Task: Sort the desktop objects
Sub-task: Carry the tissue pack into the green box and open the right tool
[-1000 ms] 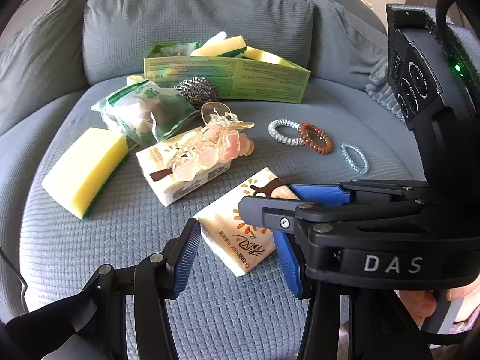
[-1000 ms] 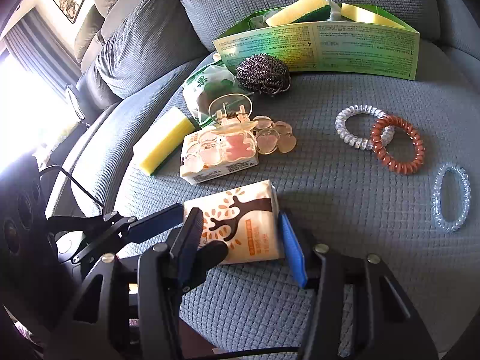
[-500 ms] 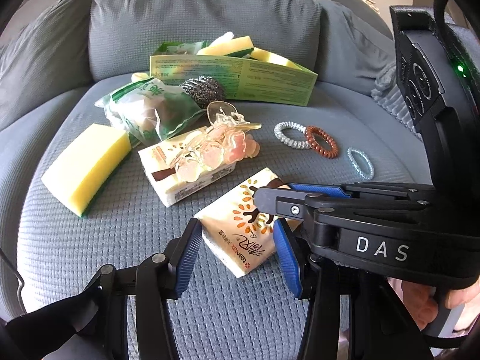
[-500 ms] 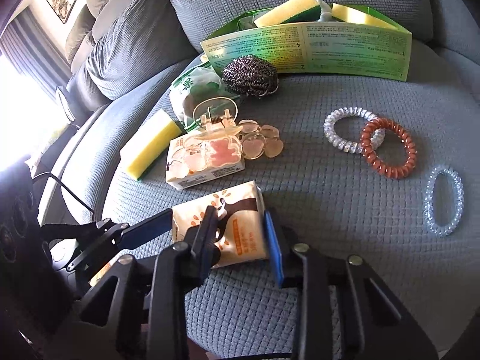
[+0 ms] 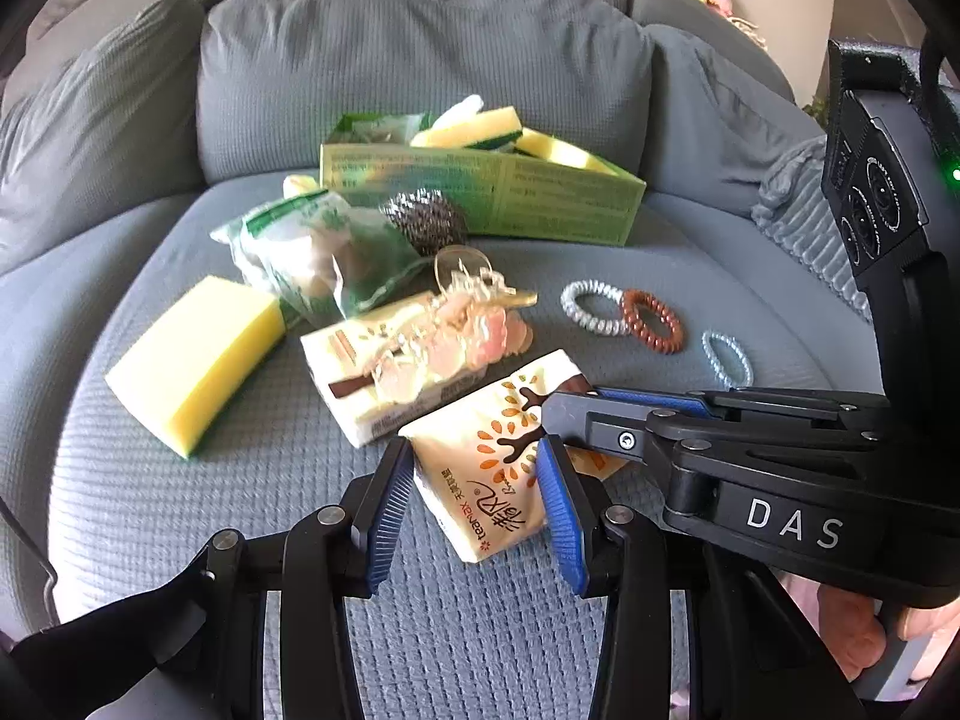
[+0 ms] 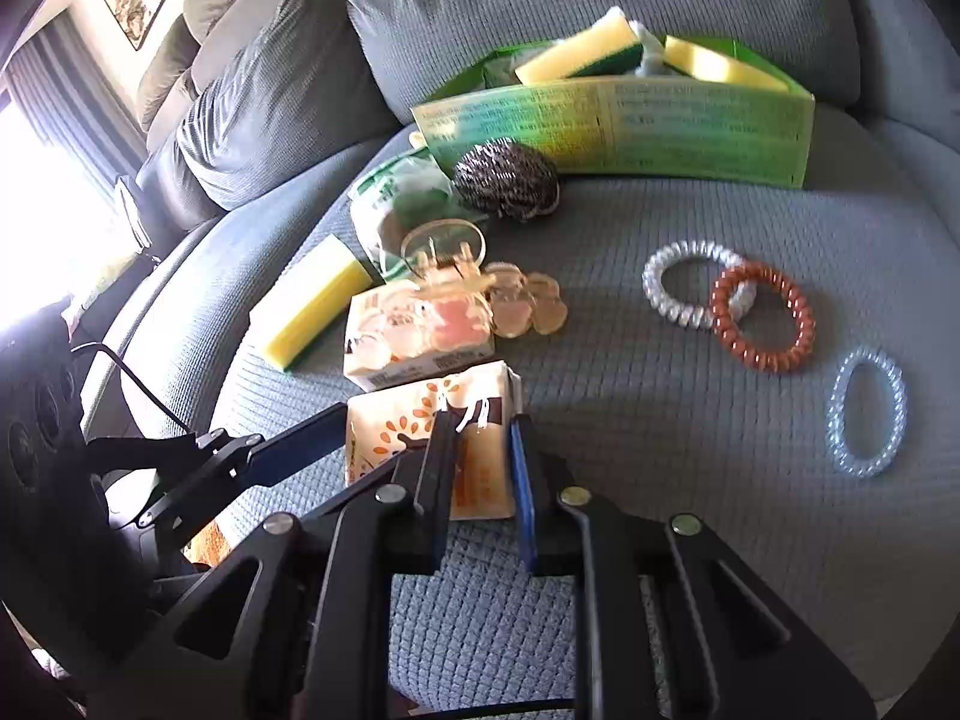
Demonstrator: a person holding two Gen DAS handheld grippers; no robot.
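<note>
Tissue pack (image 5: pixel 486 468): on sofa seat cushion (image 5: pixel 150 504), near centre; long axis near-left to far-right.
Left gripper (image 5: pixel 474 498): angled down, fingers clamped on pack's near end.
Right gripper (image 6: pixel 480 468): angled down, fingers closing on its far-right end.

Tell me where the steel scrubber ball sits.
In both wrist views the steel scrubber ball rests on the sofa seat, against the green box, beside the green bag.

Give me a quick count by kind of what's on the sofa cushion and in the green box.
Tissue packs: 2
Yellow sponges: 3
Spiral hair ties: 3
Steel scourer: 1
Green plastic bag: 1
Hair clips, overlapping, roughly: 2
Green box: 1
Total: about 13
</note>
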